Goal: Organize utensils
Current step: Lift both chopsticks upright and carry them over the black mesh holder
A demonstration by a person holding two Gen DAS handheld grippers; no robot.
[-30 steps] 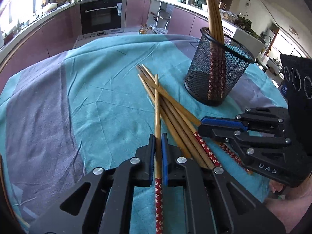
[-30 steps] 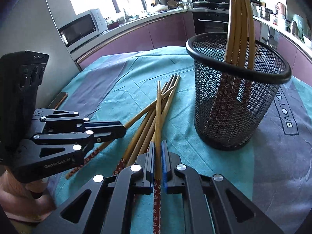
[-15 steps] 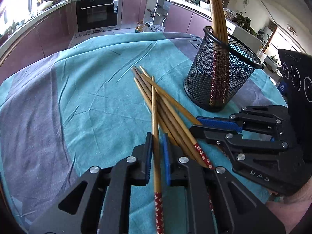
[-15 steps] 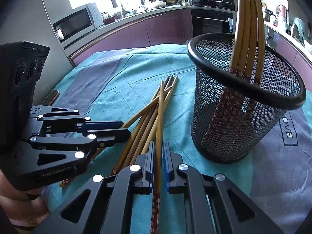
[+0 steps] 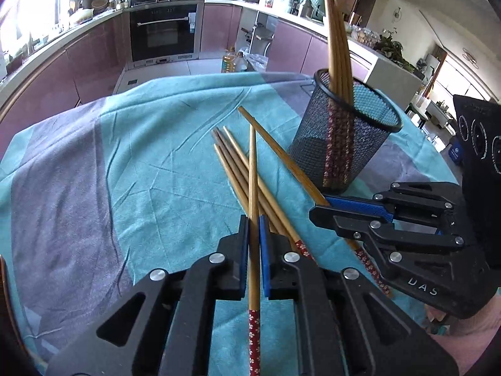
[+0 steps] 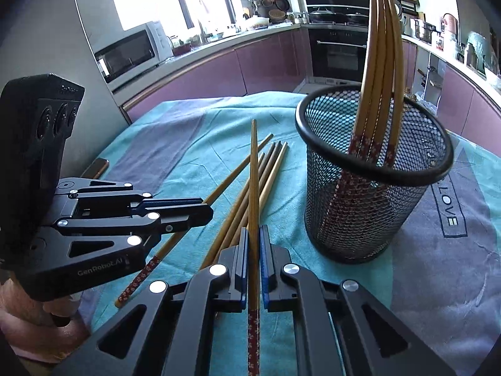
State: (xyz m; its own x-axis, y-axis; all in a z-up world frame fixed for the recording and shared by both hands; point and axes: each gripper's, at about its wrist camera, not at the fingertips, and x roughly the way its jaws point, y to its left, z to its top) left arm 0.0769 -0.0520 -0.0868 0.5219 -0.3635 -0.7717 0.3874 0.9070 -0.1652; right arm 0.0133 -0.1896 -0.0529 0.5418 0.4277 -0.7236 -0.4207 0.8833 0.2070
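My left gripper (image 5: pixel 253 219) is shut on a wooden chopstick (image 5: pixel 253 169) with a red flowered end, lifted off the cloth. My right gripper (image 6: pixel 254 230) is shut on another chopstick (image 6: pixel 254 169), also lifted. Each gripper shows in the other's view: the right one (image 5: pixel 316 211) beside the left, the left one (image 6: pixel 208 211) beside the right. Several loose chopsticks (image 5: pixel 233 169) lie in a bundle on the cloth between them. A black mesh holder (image 5: pixel 341 144) stands upright to the right with several chopsticks standing in it (image 6: pixel 375 62).
The table is covered with a teal and grey cloth (image 5: pixel 141 163). Its round edge drops off toward kitchen cabinets and an oven (image 5: pixel 162 31). A brown flat object (image 6: pixel 95 167) lies near the far left table edge.
Both grippers have lifted and tilted up, each raising its chopstick off the bundle. The mesh holder and the loose chopsticks have stayed in place.
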